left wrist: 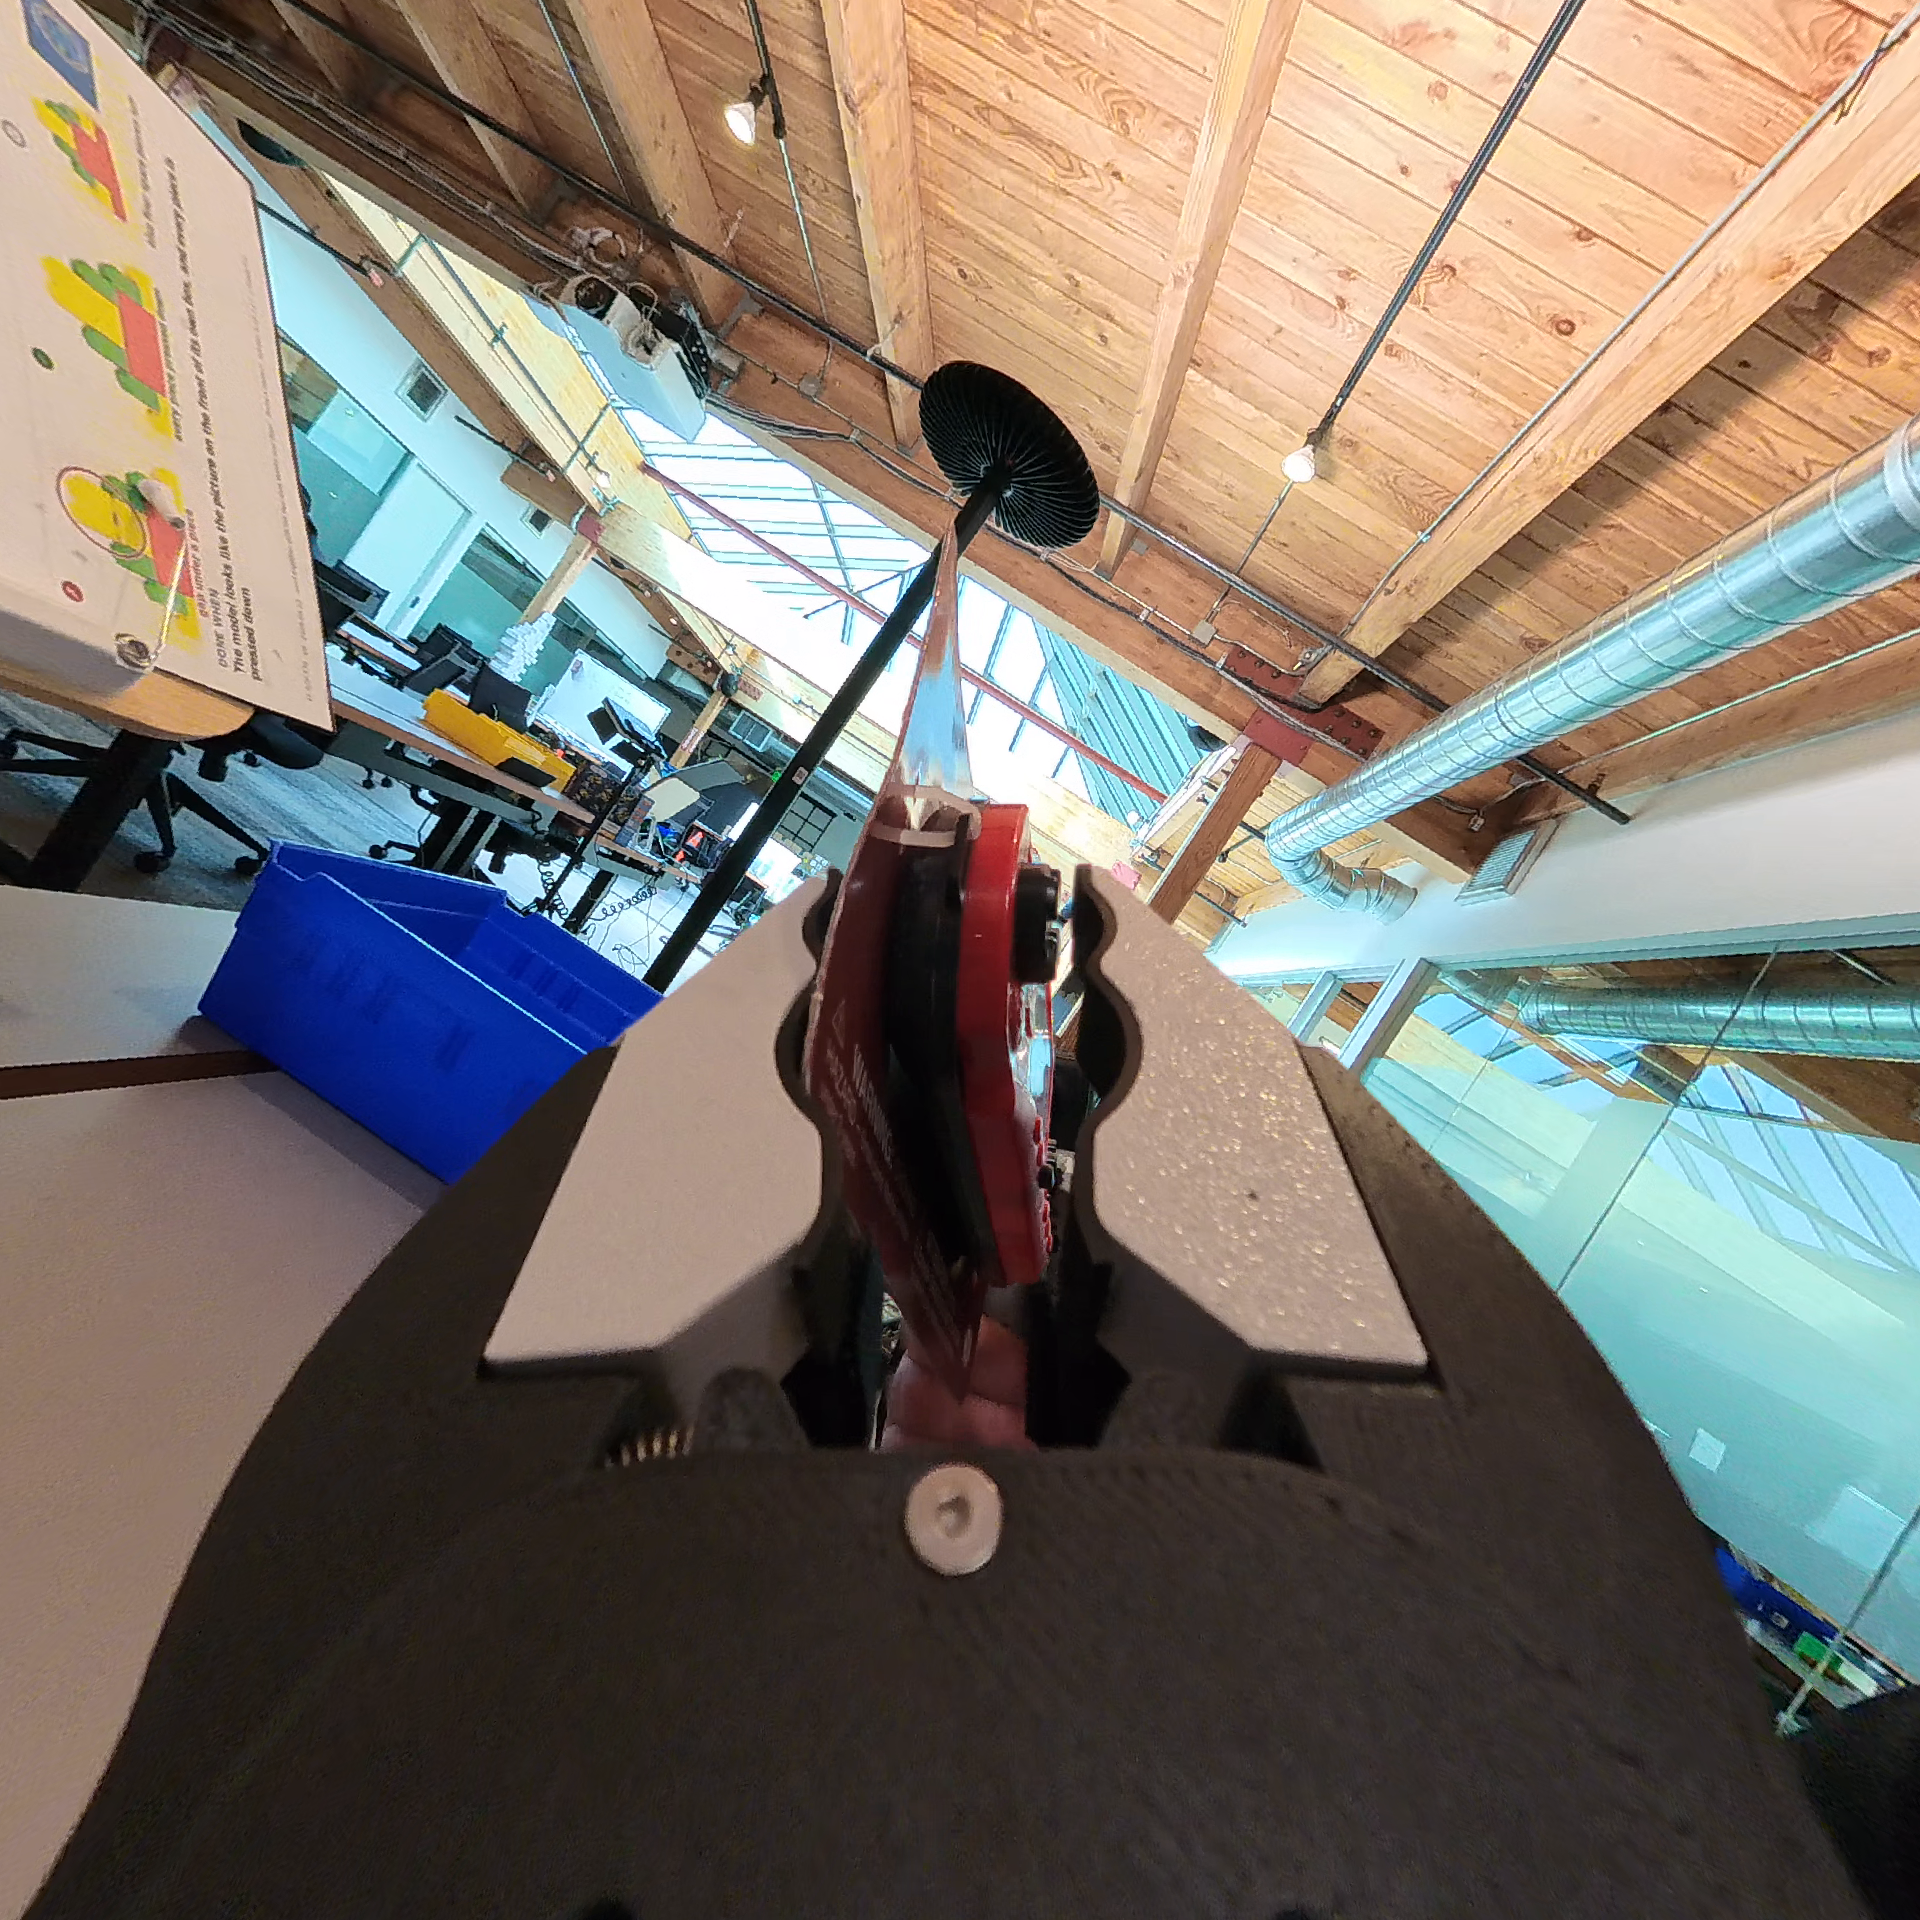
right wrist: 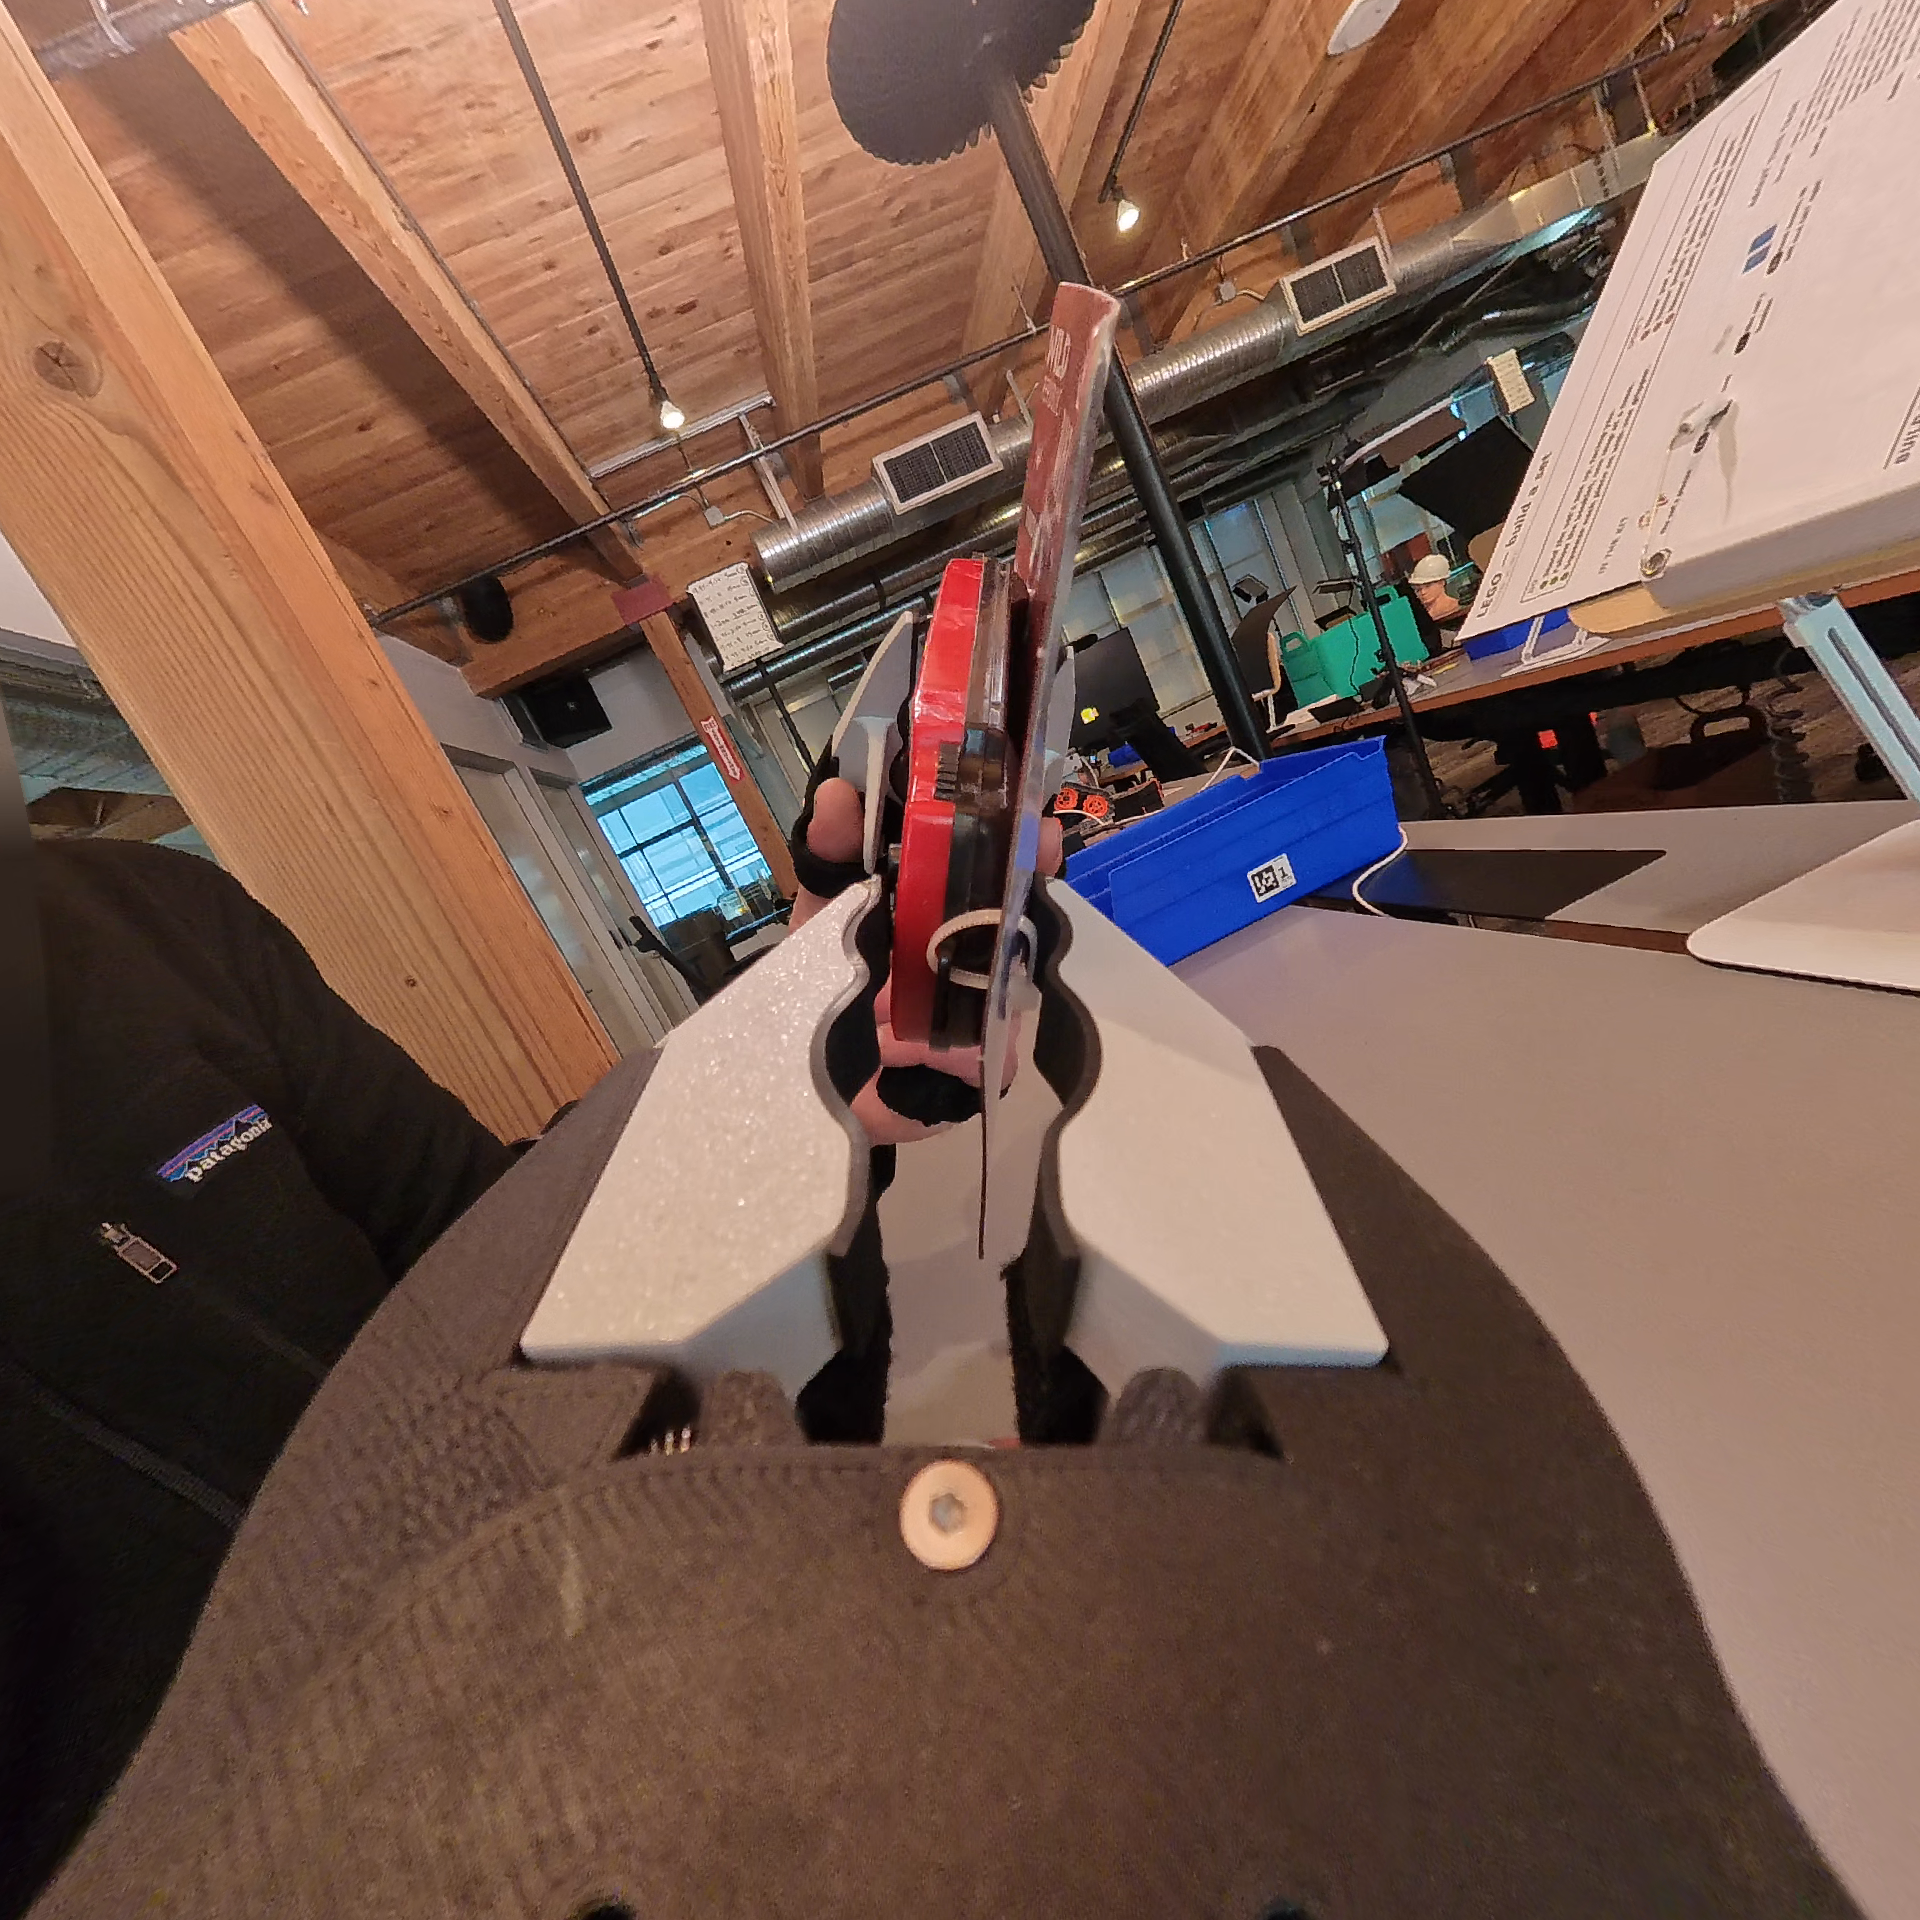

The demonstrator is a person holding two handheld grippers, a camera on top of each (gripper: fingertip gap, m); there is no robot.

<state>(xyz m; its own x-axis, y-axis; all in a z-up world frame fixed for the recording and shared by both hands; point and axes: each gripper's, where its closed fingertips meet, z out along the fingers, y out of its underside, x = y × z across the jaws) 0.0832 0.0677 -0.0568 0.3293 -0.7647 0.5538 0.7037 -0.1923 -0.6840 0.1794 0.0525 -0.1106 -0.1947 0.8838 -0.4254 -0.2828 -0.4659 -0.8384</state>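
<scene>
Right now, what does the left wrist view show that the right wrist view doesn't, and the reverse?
Only the left wrist view: an instruction sheet with coloured brick pictures, a skylight and a yellow bin.

Only the right wrist view: the person's dark jacket, a wooden post, the gloved hand behind the other gripper's finger, and a white stand base.

Both: a red toy tied to a red card between each gripper's fingers, the blue bin, the black pole with a disc, and the grey table.

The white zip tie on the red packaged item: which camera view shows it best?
The right wrist view: the white zip tie shows there as a full loop on the red packaged item. The left wrist view shows it only as a short band at the item's top edge.
</scene>
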